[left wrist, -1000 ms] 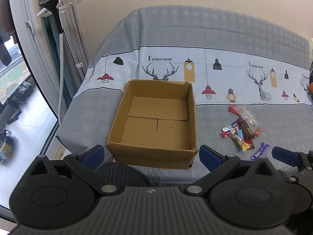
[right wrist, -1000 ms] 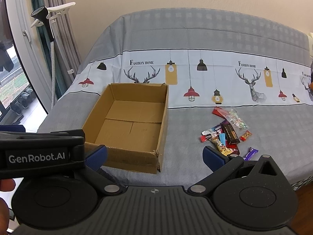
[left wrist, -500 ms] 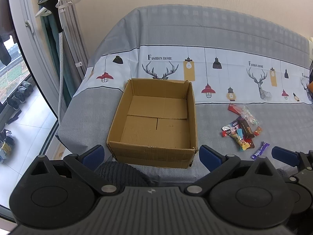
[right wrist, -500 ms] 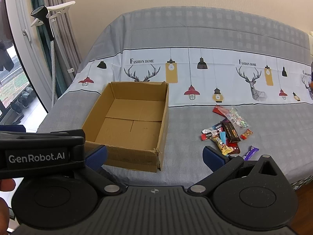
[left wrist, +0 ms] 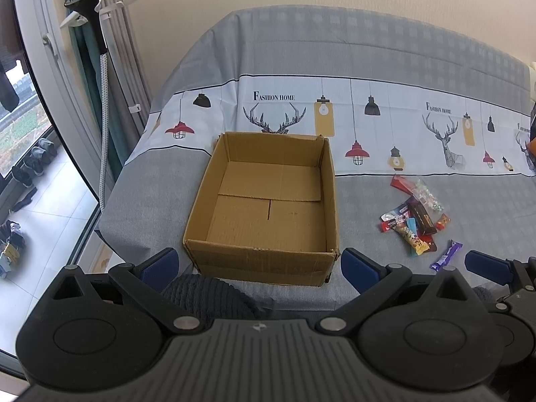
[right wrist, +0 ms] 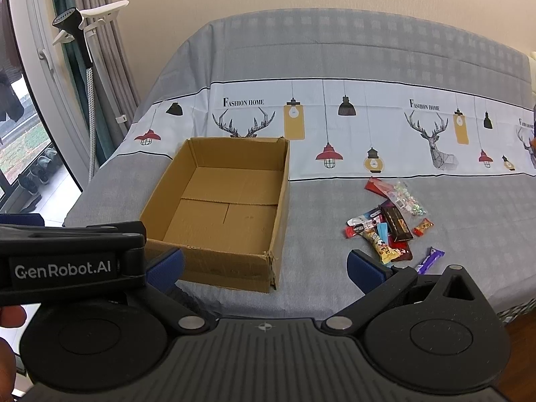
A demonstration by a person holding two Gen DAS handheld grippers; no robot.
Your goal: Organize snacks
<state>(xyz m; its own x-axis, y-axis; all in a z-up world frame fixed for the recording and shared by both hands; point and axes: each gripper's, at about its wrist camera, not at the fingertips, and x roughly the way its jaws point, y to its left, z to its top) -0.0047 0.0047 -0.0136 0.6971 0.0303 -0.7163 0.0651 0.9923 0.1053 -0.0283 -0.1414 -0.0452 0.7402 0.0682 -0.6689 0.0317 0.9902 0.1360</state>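
Left gripper [left wrist: 258,263]: jaws wide apart, holding nothing, low before the bed's near edge.
Right gripper [right wrist: 264,268]: jaws wide apart, empty, beside the left one.
Cardboard box [left wrist: 264,207]: open-topped, empty, near the bed's front edge.
Snacks [right wrist: 388,224]: loose cluster right of the box, apart from it; purple bar [right wrist: 430,259] nearest, pointing up-right.
Bed [right wrist: 318,50]: bare cover beyond.
Steamer stand [left wrist: 100,67]: left, off the bed.
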